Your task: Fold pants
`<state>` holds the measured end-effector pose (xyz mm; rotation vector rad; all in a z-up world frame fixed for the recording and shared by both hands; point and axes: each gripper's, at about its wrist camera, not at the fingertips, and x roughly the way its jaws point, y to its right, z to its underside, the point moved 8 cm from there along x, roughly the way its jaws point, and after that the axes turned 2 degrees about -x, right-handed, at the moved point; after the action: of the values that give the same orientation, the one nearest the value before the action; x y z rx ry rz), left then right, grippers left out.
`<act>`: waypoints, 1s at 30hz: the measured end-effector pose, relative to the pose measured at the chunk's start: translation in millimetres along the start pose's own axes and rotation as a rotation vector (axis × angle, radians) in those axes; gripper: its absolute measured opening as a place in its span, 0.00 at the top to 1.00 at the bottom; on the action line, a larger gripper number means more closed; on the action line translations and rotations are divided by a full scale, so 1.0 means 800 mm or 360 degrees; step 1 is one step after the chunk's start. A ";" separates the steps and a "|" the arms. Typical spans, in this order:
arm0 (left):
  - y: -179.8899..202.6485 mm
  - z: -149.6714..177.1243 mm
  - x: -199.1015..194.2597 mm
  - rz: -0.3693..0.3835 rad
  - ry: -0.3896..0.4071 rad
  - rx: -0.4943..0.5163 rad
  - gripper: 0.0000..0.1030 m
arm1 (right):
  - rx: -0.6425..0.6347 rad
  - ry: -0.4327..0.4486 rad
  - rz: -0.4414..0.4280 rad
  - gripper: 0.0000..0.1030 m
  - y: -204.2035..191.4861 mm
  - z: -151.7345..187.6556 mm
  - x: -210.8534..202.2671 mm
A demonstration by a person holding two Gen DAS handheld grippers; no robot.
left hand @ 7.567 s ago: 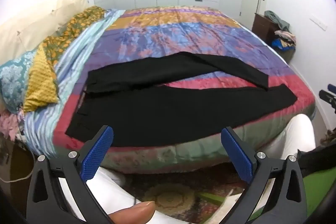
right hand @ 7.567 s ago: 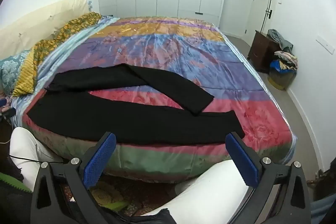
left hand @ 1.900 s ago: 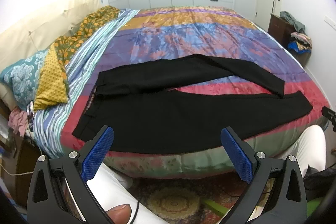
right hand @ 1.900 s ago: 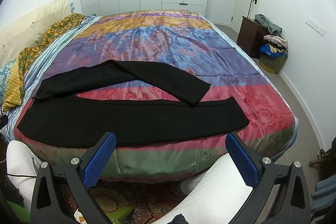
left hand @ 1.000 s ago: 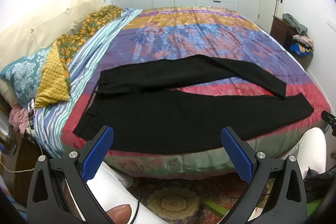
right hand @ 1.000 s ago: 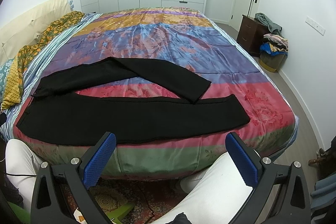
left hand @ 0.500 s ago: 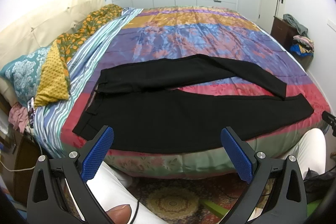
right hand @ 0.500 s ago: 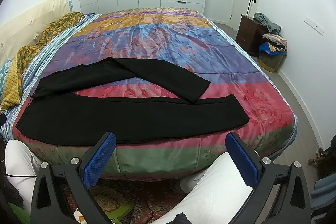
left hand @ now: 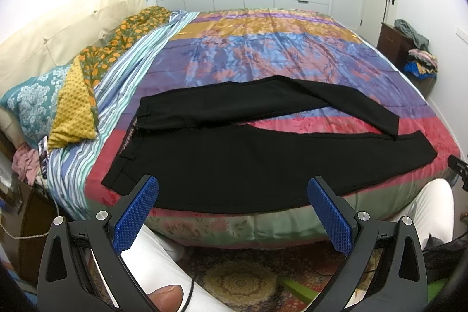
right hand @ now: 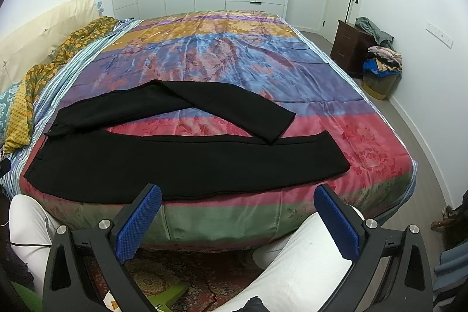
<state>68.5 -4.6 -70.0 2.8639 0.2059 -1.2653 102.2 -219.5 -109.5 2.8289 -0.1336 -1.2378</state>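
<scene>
Both tongs wide apart, off pants point(left hand: 234, 163), unfolded on bed point(left hand: 263, 48).

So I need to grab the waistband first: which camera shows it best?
The left wrist view: the pants' waistband shows near and clear, its belt loops visible. In the right wrist view it sits squeezed at the far left edge, detail lost.

At the bottom edge of the left wrist view a thumb point(left hand: 165, 293) is cut off. At its right edge a dark object point(left hand: 457, 165) is only partly seen. In the right wrist view, the pillows point(right hand: 8, 104) are cut by the left edge.
</scene>
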 end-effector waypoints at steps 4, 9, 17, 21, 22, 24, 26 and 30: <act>-0.002 0.000 0.000 -0.0001 0.0007 -0.0004 0.01 | -0.0001 0.0000 -0.0001 0.00 0.000 -0.001 0.000; -0.003 0.001 0.000 0.0000 0.0006 -0.0004 0.01 | -0.0003 0.0006 0.0002 0.00 -0.005 -0.005 -0.001; -0.003 0.001 0.000 -0.0001 0.0005 -0.0005 0.01 | -0.0013 0.0010 0.0007 0.00 -0.007 -0.007 -0.002; -0.003 0.001 0.000 -0.0001 0.0007 -0.0005 0.01 | -0.0019 0.0016 0.0010 0.00 -0.007 -0.008 -0.002; -0.003 0.001 0.000 -0.0002 0.0006 -0.0005 0.01 | -0.0019 0.0016 0.0009 0.00 -0.007 -0.008 -0.002; -0.004 0.001 0.000 0.0000 0.0004 -0.0005 0.01 | -0.0020 0.0018 0.0008 0.00 -0.007 -0.008 -0.002; -0.004 0.001 0.000 -0.0001 0.0004 -0.0004 0.01 | -0.0018 0.0020 0.0000 0.00 -0.007 -0.008 -0.002; -0.004 0.001 0.000 -0.0001 0.0006 -0.0006 0.01 | 0.0001 0.0032 -0.0064 0.00 -0.010 -0.009 -0.004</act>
<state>67.5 -1.8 -70.4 2.8635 0.2091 -1.2586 105.8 -211.2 -102.9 2.8573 -0.0763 -1.2164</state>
